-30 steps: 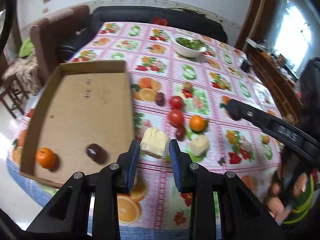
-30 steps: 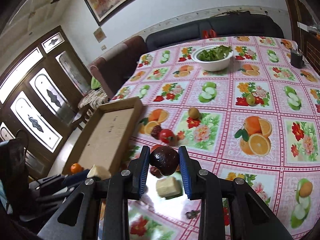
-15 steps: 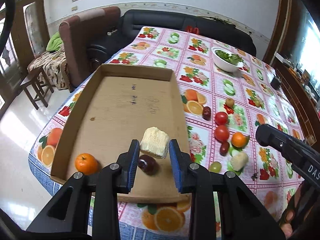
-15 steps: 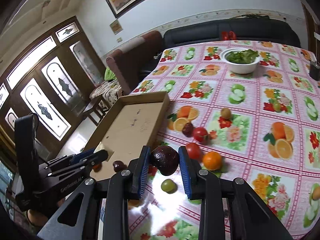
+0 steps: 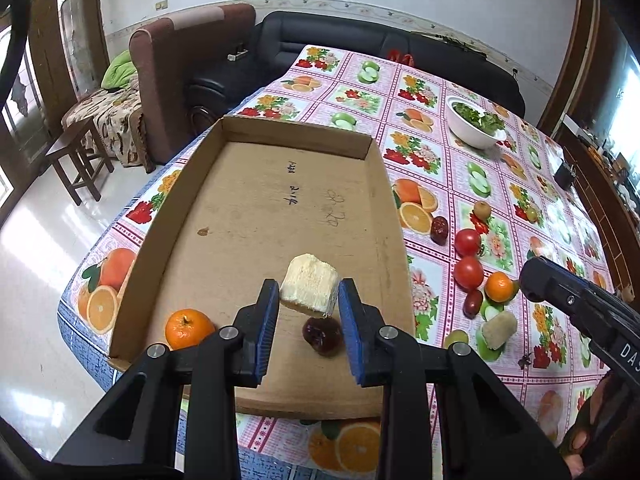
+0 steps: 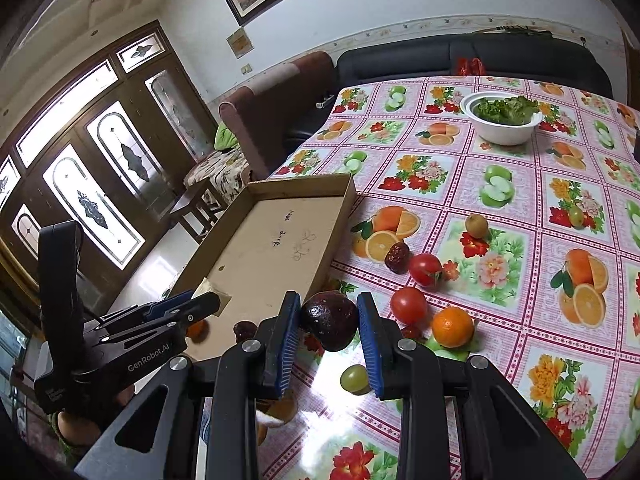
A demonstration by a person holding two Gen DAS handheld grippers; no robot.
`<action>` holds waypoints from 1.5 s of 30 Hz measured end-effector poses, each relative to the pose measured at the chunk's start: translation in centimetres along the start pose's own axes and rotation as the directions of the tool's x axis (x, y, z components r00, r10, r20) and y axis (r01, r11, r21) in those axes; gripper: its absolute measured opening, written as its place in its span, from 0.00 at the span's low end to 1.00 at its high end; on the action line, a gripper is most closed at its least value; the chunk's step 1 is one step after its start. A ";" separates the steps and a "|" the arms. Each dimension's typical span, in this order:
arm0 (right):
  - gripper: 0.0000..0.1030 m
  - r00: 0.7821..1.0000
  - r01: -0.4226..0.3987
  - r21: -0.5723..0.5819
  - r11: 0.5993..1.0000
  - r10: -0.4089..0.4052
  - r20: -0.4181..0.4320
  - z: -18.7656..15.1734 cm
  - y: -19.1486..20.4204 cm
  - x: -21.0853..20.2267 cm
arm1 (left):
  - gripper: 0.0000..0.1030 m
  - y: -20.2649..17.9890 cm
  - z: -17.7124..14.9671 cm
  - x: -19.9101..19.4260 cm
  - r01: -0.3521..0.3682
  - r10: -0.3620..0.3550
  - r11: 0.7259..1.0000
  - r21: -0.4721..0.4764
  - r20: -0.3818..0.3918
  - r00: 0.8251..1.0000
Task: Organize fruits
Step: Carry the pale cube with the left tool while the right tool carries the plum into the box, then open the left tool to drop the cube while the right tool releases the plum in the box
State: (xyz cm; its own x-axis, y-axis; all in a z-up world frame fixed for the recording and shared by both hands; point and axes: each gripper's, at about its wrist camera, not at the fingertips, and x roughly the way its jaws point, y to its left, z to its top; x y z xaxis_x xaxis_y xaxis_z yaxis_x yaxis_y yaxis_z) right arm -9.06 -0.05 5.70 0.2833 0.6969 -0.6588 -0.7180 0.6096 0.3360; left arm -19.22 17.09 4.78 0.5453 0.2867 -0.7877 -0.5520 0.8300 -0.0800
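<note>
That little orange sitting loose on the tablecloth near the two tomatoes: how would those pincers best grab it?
Judging by its round shape, the orange is best gripped across its widest middle, coming from above. A tomato and a small dark fruit crowd its left, so the fingers should probably close front to back, where the tablecloth looks freer.

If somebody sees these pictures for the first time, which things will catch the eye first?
First the left gripper, shut on a pale yellow chunk above the cardboard tray, where an orange and a dark fruit lie. Then the right gripper, shut on a dark avocado over the fruit-patterned tablecloth, beside loose tomatoes.
</note>
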 end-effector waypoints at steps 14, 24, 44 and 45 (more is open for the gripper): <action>0.28 0.993 -0.074 -0.088 0.993 0.066 -0.094 0.2 4.5 5.3 | 0.27 6.1 2.3 2.7 -0.049 0.046 0.991 -0.128 -0.030 0.998; 0.28 0.978 -0.057 -0.184 0.981 0.018 -0.207 -0.3 8.1 13.3 | 0.28 7.1 1.6 5.9 -0.097 0.085 0.988 -0.117 -0.103 0.991; 0.46 0.980 -0.044 -0.211 0.976 0.001 -0.200 -1.1 8.3 12.7 | 0.34 7.4 1.5 4.2 -0.047 0.033 0.985 -0.167 -0.085 0.996; 0.46 0.981 -0.044 -0.208 0.977 0.003 -0.194 -1.0 8.2 12.3 | 0.34 7.3 1.5 4.0 -0.042 0.029 0.985 -0.166 -0.082 0.996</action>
State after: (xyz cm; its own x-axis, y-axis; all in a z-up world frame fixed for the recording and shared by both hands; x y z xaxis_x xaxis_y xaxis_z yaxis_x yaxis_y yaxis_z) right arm -12.08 13.12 -0.33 0.1522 0.6122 -0.7759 -0.8463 0.4863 0.2177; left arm -20.10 24.97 1.97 0.4755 0.2705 -0.8371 -0.6717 0.7261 -0.1469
